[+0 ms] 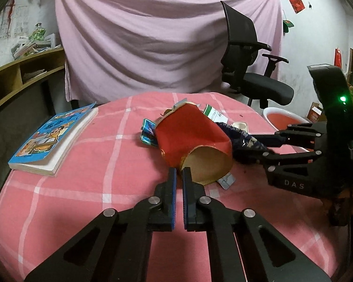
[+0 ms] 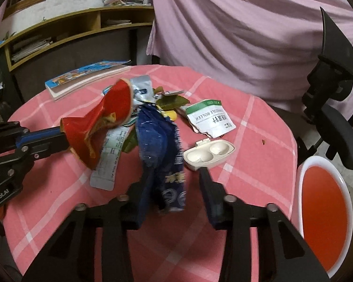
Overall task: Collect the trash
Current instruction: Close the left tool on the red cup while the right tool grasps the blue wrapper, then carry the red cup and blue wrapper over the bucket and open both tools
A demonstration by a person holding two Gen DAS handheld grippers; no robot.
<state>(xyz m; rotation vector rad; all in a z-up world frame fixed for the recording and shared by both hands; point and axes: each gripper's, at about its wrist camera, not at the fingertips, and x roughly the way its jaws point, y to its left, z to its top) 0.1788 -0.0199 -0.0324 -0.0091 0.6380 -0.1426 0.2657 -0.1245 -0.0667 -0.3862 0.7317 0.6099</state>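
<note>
My left gripper is shut on the rim of a red paper bag, whose open mouth faces me; the bag also shows in the right wrist view. My right gripper is open, with a dark blue snack wrapper lying between its fingers. In the left wrist view the right gripper reaches in from the right at that wrapper. More trash lies on the pink checked table: a torn white-green packet, a white plastic blister tray, a silver sachet, leaves.
A blue comic book lies at the table's left. A white bin with a red liner stands off the table's right edge. A black office chair and a pink sheet stand behind. Wooden shelves are at the left.
</note>
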